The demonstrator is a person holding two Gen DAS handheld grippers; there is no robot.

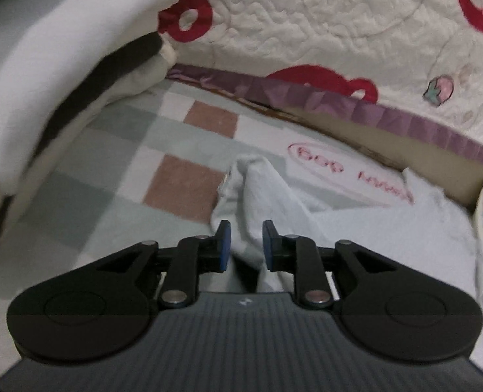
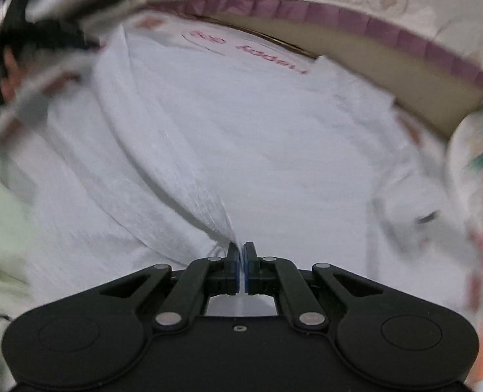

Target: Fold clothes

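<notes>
The white cotton T-shirt with pink lettering (image 2: 228,137) lies on the checked bedsheet (image 1: 117,163). The right claw (image 2: 241,254) pinches its fabric; the left claw (image 1: 243,245), narrowly parted, straddles a ridge and should clamp before lifting evenly.

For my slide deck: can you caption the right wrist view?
Right claw shut on a fold of the white garment spread over the bed.

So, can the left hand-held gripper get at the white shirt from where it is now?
Probably yes. The left hand-held gripper has a raised fold of the white shirt between its open pads already, and nothing blocks it.
</notes>
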